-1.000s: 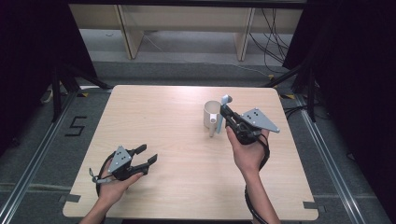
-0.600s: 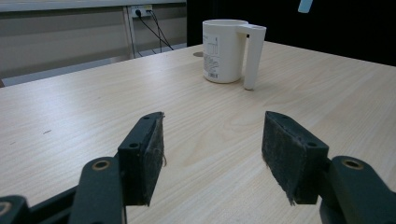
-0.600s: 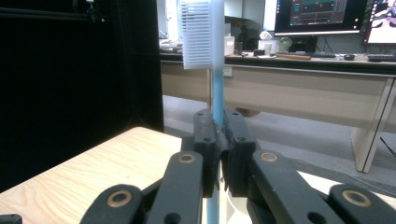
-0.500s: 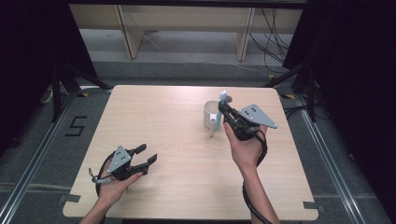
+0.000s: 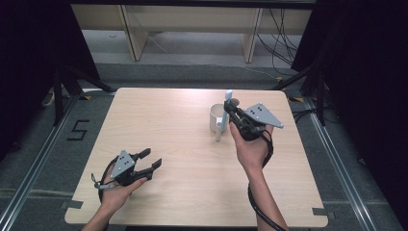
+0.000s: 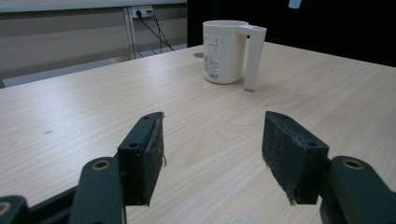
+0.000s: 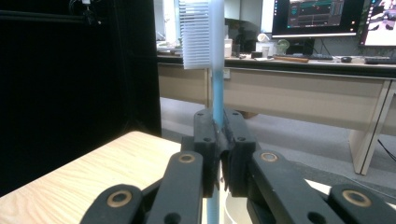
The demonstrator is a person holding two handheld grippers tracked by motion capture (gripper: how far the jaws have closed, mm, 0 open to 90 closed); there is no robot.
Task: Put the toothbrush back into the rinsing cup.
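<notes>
Your right claw [image 5: 230, 107] clamps an upright blue toothbrush [image 5: 228, 96] just above the white mug [image 5: 217, 118] near the table's [image 5: 183, 192] far edge. Your left claw [image 5: 149, 161] rests open, well apart, with bare tabletop between it and the mug.

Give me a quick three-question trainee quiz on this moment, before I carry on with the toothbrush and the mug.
1. True or false: the right gripper has its jaws shut on the toothbrush.
2. Which way does the bristle end of the toothbrush point? A) up B) down into the mug C) flat along the table
3. What lies between the jaws of the left gripper?

Key:
1. True. The jaws clamp the blue handle.
2. A. The bristles stand above the jaws, near the white mug.
3. Nothing. They stand open low over the bare table, apart from the mug.
</notes>
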